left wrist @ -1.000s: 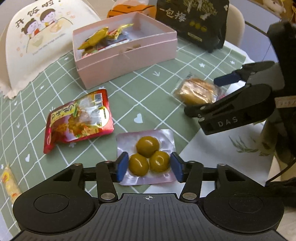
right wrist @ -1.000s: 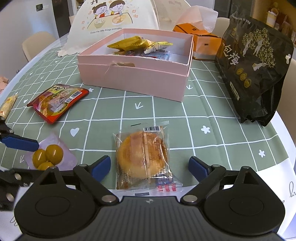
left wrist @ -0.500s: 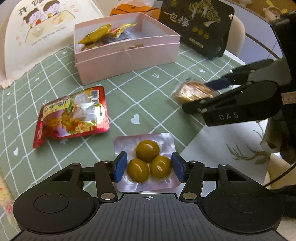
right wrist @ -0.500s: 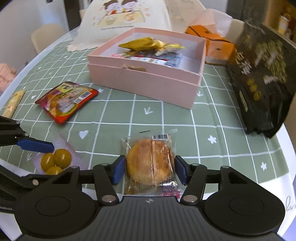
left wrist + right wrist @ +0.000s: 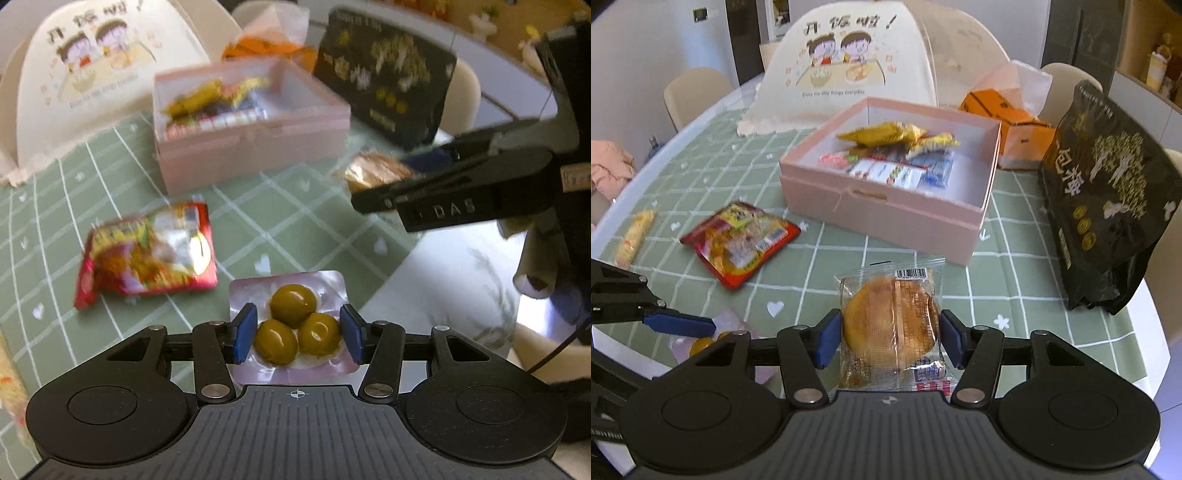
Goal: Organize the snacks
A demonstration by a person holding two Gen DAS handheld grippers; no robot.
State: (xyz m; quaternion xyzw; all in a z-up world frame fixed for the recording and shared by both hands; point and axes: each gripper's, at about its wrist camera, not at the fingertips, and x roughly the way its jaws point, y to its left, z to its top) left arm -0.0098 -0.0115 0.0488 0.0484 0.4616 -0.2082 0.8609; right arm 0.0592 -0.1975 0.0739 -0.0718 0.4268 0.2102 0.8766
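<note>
A clear pack of three green-yellow balls (image 5: 295,325) sits between the blue pads of my left gripper (image 5: 298,332). Its jaws are closing, both pads touch the balls, and the pack hangs just above the green checked tablecloth (image 5: 280,221). My right gripper (image 5: 890,338) is shut on a round golden cake in clear wrap (image 5: 890,321) and holds it up off the table. In the left wrist view the same cake (image 5: 376,170) shows between the right gripper's dark fingers. The open pink box (image 5: 879,218), with several snack packets inside, stands beyond both grippers.
A red snack packet (image 5: 738,240) lies left of the box, and a long thin snack (image 5: 633,236) lies near the table's left edge. A tall black bag (image 5: 1108,199) stands at the right. A mesh food cover (image 5: 849,74) and an orange box (image 5: 1015,125) are behind.
My right gripper's jaws closed on the cake and lifted it off the cloth. My left gripper's pads narrowed onto the pack of balls and rose slightly with it.
</note>
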